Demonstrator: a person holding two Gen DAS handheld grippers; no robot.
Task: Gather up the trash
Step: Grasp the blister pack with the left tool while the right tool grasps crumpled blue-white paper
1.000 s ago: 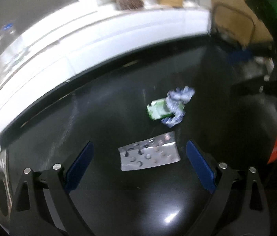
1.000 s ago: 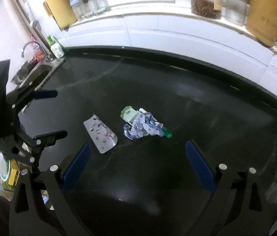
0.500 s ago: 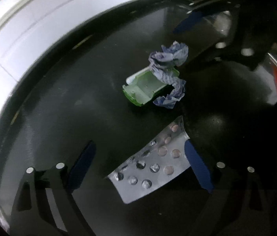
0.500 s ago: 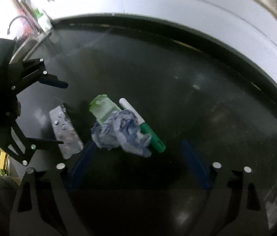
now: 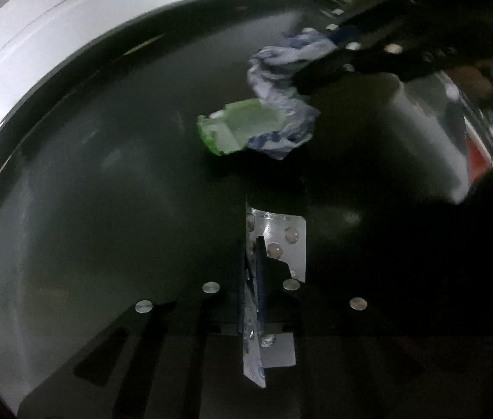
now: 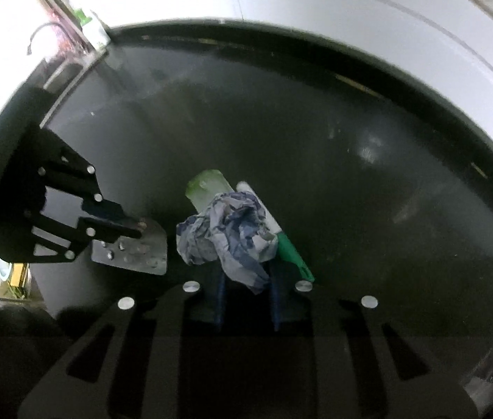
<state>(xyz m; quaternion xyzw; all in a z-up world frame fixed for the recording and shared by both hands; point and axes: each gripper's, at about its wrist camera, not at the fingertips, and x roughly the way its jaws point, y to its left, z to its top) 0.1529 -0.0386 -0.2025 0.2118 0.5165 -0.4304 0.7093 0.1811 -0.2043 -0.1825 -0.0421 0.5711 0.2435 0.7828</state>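
Dark glossy bench (image 6: 368, 132), white tiled wall behind, sink at far left. Left gripper (image 5: 255, 244), jaws just closed, clamped on foil blister pack (image 5: 291, 230), pack bent up on edge w/ one flap still flat. Right gripper (image 6: 246, 279), jaws just closed, pinching tail of crumpled blue-white wrapper (image 6: 229, 234). Wrapper lying over green cup (image 6: 208, 188) & green-white marker (image 6: 290, 251), mid-bench, just beside pack.

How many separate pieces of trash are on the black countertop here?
4. The blister pack is pinched in the left gripper; the crumpled paper sits between the right gripper's jaws; the green cup and the green marker lie against the paper. More may hide beneath.
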